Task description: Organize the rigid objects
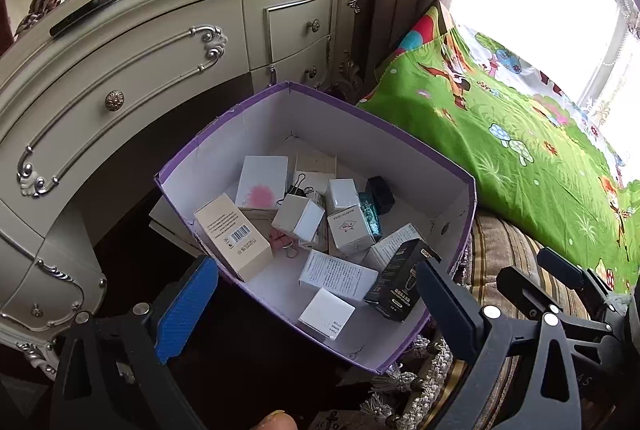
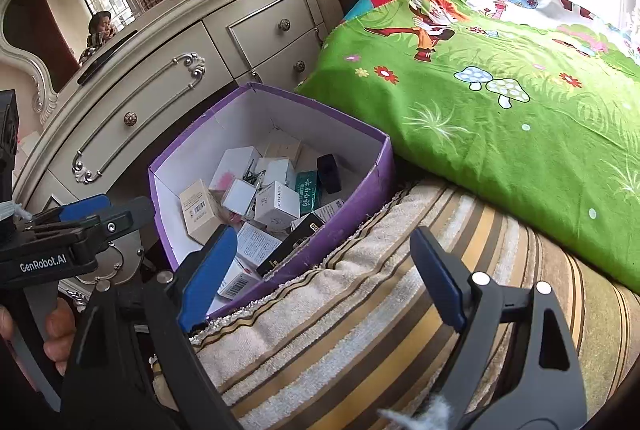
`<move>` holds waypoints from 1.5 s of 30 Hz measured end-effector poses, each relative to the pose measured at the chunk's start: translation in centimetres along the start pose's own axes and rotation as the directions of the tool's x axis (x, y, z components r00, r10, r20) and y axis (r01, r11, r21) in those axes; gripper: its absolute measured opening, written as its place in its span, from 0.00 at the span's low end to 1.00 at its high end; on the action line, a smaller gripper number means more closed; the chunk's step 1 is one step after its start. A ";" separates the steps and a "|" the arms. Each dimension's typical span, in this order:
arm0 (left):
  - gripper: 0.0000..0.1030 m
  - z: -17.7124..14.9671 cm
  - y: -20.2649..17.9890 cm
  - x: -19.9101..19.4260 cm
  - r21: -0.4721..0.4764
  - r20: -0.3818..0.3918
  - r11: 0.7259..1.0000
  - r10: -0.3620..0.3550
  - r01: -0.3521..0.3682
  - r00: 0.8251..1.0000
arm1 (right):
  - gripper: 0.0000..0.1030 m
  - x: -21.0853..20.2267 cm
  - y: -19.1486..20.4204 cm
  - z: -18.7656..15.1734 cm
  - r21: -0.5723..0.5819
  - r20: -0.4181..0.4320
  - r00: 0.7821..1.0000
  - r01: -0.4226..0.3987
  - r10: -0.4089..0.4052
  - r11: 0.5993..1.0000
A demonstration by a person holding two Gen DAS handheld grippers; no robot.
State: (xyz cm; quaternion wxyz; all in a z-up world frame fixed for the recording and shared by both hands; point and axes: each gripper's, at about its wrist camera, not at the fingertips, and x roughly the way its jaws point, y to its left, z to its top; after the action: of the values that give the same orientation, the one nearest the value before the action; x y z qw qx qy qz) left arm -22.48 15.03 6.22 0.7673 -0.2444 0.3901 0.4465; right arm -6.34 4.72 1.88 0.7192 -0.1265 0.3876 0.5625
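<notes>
Small boxes (image 1: 340,276) inside purple box (image 1: 360,118), ahead of left fingers (image 1: 188,304); both pairs open, empty.

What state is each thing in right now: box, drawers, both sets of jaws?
Purple box: lidless, holding small cartons and binder clips.
Dresser drawers: shut.
Left gripper: jaws open, empty, above the box.
Right gripper: jaws open, empty, over the striped blanket.
</notes>
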 end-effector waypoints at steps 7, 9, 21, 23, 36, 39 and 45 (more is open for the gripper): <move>0.98 -0.2 0.0 0.5 0.010 -0.008 0.999 0.050 -0.050 0.999 | 0.87 0.3 0.3 -0.1 -0.022 -0.005 1.000 0.014 -0.015 1.000; 0.98 -0.3 0.2 0.7 0.006 -0.011 0.998 0.055 -0.055 0.998 | 0.87 0.3 0.4 -0.1 -0.027 -0.005 1.000 0.018 -0.018 0.999; 0.98 -0.5 0.4 0.8 0.001 -0.015 0.998 0.060 -0.060 0.998 | 0.87 0.2 0.7 -0.3 -0.045 0.004 1.000 0.008 -0.008 0.999; 0.98 -0.5 0.3 0.9 0.003 -0.017 0.998 0.057 -0.057 0.998 | 0.87 0.2 0.7 -0.3 -0.045 0.005 1.000 0.008 -0.008 0.999; 0.98 -0.6 0.3 1.0 0.004 -0.021 0.999 0.054 -0.054 0.998 | 0.87 0.2 0.7 -0.2 -0.045 0.004 1.000 0.008 -0.008 0.999; 0.98 -0.6 0.3 1.1 0.003 -0.024 0.999 0.052 -0.052 0.998 | 0.87 0.2 0.7 -0.2 -0.045 0.004 1.000 0.008 -0.008 0.999; 0.98 -0.6 0.3 1.1 0.003 -0.024 0.999 0.052 -0.052 0.998 | 0.87 0.3 0.7 -0.2 -0.044 0.004 1.000 0.008 -0.008 0.999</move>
State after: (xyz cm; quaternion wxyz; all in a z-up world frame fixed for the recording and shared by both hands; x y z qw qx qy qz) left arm -22.62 15.27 4.94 0.7508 -0.2385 0.4062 0.4630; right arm -7.05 4.99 1.71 0.7191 -0.1431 0.3733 0.5684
